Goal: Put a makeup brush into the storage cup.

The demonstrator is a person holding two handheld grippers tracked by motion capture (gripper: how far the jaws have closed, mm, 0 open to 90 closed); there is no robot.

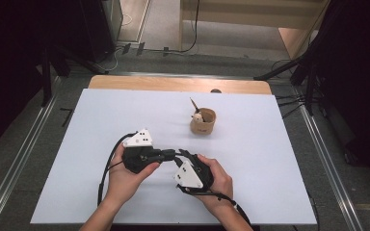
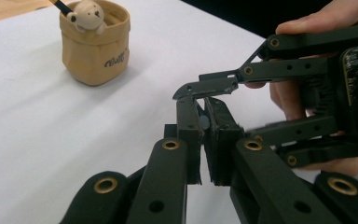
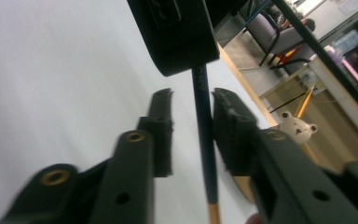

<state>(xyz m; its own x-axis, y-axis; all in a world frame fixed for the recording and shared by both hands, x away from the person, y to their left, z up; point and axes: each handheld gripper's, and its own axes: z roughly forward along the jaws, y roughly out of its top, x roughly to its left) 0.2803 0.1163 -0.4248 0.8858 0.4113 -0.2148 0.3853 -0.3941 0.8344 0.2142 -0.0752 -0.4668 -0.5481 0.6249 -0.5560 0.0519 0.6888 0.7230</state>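
Observation:
My left gripper [image 2: 204, 105] is shut on a dark pencil [image 3: 204, 135], whose end shows as a small grey-blue disc [image 2: 204, 122] between the pads. In the right gripper view the pencil runs down from the left gripper's black body [image 3: 177, 32] to an orange tip. It passes between the jaws of my right gripper [image 3: 193, 99], which stand open, with a clear gap at the left pad. In the high view the two grippers meet tip to tip near the table's front, the left gripper [image 1: 169, 155] on the left and the right gripper [image 1: 182, 156] beside it.
A tan pencil cup [image 1: 203, 122] stands behind the grippers on the white table [image 1: 101, 120]. It holds a pencil with a small bear figure [image 2: 87, 14] on top. Beyond the table's far wooden edge [image 1: 173, 84] lies floor with cables.

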